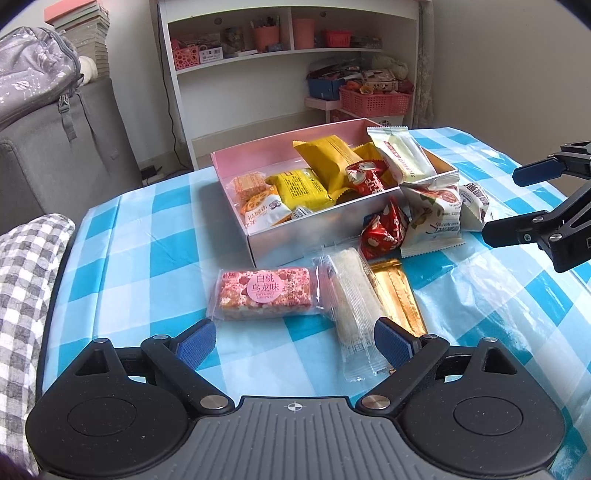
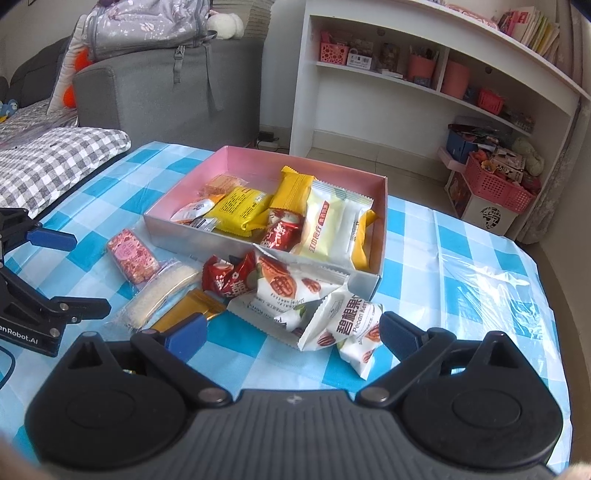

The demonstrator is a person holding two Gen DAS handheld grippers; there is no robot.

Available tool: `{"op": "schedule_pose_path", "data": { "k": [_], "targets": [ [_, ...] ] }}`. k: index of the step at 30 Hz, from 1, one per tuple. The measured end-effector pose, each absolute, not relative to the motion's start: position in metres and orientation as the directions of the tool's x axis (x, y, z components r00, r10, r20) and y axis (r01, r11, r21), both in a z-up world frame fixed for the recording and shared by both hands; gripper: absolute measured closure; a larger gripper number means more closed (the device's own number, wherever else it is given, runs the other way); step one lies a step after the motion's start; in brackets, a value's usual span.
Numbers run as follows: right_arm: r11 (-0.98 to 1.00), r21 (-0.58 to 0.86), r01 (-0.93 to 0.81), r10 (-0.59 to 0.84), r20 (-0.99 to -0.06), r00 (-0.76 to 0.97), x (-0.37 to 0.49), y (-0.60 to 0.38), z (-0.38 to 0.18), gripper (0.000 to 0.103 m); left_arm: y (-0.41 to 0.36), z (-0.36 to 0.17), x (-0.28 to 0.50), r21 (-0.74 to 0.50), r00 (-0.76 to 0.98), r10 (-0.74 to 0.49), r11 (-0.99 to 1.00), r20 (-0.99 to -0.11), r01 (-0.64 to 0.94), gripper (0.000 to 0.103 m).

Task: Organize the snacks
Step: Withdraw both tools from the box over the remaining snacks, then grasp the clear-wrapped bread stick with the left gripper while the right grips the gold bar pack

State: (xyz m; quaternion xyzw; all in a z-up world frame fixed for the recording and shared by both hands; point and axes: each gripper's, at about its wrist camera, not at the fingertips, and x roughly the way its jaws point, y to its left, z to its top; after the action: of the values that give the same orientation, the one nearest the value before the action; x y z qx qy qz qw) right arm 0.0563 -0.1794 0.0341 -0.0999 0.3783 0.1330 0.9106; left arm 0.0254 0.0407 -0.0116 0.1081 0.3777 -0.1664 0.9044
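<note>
A pink-lined box (image 1: pixel 236 157) (image 2: pixel 192 173) on the checked table holds several snack packets, among them a yellow pack (image 1: pixel 327 158) (image 2: pixel 291 192). In front of it lie a pink rice bar (image 1: pixel 264 293) (image 2: pixel 131 256), a white bar (image 1: pixel 352 299) (image 2: pixel 162 291), a gold packet (image 1: pixel 400 295) (image 2: pixel 188 314), a red candy pack (image 1: pixel 384 230) (image 2: pixel 229 277) and white pecan packets (image 1: pixel 432 218) (image 2: pixel 332 321). My left gripper (image 1: pixel 295 341) (image 2: pixel 88 275) is open and empty, just short of the pink and white bars. My right gripper (image 2: pixel 291 334) (image 1: pixel 498 201) is open and empty, around the near pecan packets.
A grey sofa (image 1: pixel 55 147) (image 2: pixel 166 99) with a backpack (image 2: pixel 144 26) stands at the left. A white shelf unit (image 1: pixel 288 55) (image 2: pixel 424 74) and pink baskets (image 1: pixel 375 99) (image 2: pixel 498 184) stand behind the table. A checked cushion (image 1: pixel 22 280) (image 2: pixel 55 158) lies at the table's left edge.
</note>
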Motion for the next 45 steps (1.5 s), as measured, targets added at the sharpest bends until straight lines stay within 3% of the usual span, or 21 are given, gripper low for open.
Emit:
{"op": "schedule_pose_path", "data": {
  "k": [13,19,23,24,30,35,45],
  "targets": [
    [0.915,-0.125,-0.384,0.170,-0.745,0.645,0.048,-0.159,0.016,0.004,0.027,-0.023,0.033,-0.028,0.618,-0.323,0.899,-0.717,0.437,0.011],
    [0.906,-0.149,-0.395,0.157,-0.750,0.642,0.047,-0.157,0.012,0.004,0.011,-0.029,0.047,-0.101,0.580,-0.357,0.899,-0.732,0.426,0.031],
    [0.907,-0.148,-0.395,0.155,-0.754,0.638,0.046,-0.156,0.010,0.004,0.007,-0.034,0.057,-0.125,0.567,-0.349,0.910,-0.746,0.395,0.050],
    [0.906,-0.148,-0.397,0.155,-0.756,0.636,0.046,-0.156,0.009,0.004,0.007,-0.035,0.059,-0.129,0.565,-0.344,0.914,-0.750,0.385,0.059],
    [0.897,-0.152,-0.415,0.159,-0.765,0.624,0.046,-0.149,0.005,0.004,0.008,-0.032,0.057,-0.101,0.575,-0.315,0.922,-0.755,0.374,0.076],
    [0.893,-0.142,-0.426,0.171,-0.770,0.614,0.049,-0.139,0.004,0.004,0.016,-0.025,0.050,-0.068,0.579,-0.290,0.925,-0.762,0.374,0.082],
    [0.896,-0.094,-0.435,0.202,-0.785,0.586,0.059,-0.112,-0.002,0.005,0.053,-0.022,0.036,-0.083,0.563,-0.283,0.932,-0.777,0.353,0.083]
  ]
}}
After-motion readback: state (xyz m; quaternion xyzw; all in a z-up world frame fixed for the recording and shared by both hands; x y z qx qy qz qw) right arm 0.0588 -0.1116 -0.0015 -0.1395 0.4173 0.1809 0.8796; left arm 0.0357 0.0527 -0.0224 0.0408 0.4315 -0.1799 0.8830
